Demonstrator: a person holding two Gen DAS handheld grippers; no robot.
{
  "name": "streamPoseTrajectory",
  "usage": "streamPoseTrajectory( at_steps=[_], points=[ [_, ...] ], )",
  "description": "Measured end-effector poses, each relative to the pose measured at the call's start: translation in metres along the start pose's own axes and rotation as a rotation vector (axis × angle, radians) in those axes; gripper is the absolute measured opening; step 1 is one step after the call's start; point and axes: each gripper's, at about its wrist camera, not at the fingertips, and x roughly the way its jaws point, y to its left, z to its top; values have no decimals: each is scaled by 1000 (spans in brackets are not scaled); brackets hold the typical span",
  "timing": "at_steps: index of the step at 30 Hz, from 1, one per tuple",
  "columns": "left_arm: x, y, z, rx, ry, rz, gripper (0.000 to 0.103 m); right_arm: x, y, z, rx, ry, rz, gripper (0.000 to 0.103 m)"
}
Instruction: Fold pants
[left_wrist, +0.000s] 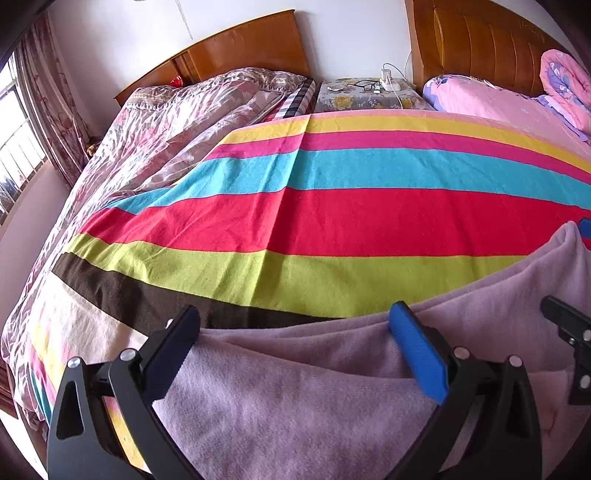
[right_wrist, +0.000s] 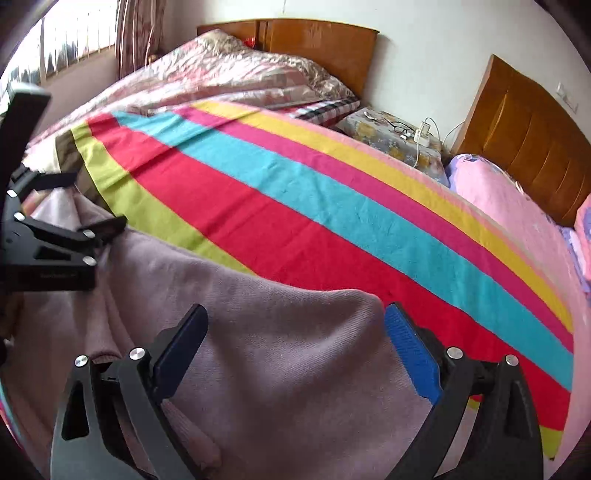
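Both claws, left claw (left_wrist: 295, 343) and right claw (right_wrist: 297, 339), gape wide over the pants (right_wrist: 258, 350) on the bed (right_wrist: 332, 229), gripping nothing; closing shallow could pinch one layer only.

Right gripper (right_wrist: 295, 347) jaws wide over mauve pants (right_wrist: 258, 332) (possibly touching), striped sheet (right_wrist: 332, 206).

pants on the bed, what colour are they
Pale mauve-pink pants, clearest in the right wrist view.

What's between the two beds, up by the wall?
A small nightstand under a flowery cloth, holding glasses and a white charger. Both views show it.
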Motion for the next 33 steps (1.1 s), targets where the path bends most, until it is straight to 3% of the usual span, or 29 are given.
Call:
streamPoseTrajectory(
  at_steps=[3, 7, 10, 13, 16, 18, 20, 22, 25, 27, 30, 33],
  points=[
    [1, 3, -1, -16, -3, -22, 102, 0, -32, -3, 143, 2, -42, 97],
    [1, 5, -1, -29, -2, -40, 102, -23, -64, -20, 256, -28, -181, 97],
    [2, 6, -1, -32, -2, -42, 102, -56, -78, -42, 331, -59, -125, 98],
    [1, 8, 0, -52, -9, -53, 102, -88, -70, -74, 313, -57, -78, 98],
    [-36, 23, -7, -117, -132, -40, 101, -130, -58, -125, 313, -68, -17, 98],
    [-69, 34, -14, -154, -200, -134, 102, -167, -58, -165, 361, -134, 27, 98],
    [-94, 35, -18, -110, -224, -194, 102, -208, -68, -211, 472, -217, 84, 98],
    [-115, 26, -30, -35, -248, -209, 102, -241, -84, -259, 631, -298, 56, 98],
    [-130, 7, -58, 58, -245, -264, 102, -263, -116, -329, 933, -331, 5, 98],
    [-130, -4, -78, 89, -237, -290, 102, -265, -133, -362, 1092, -367, 53, 89],
    [-113, -18, -96, 121, -172, -298, 102, -261, -149, -371, 1171, -383, 71, 82],
    [-90, -24, -105, 155, -92, -273, 102, -247, -158, -355, 1168, -321, 69, 79]
  ],
)
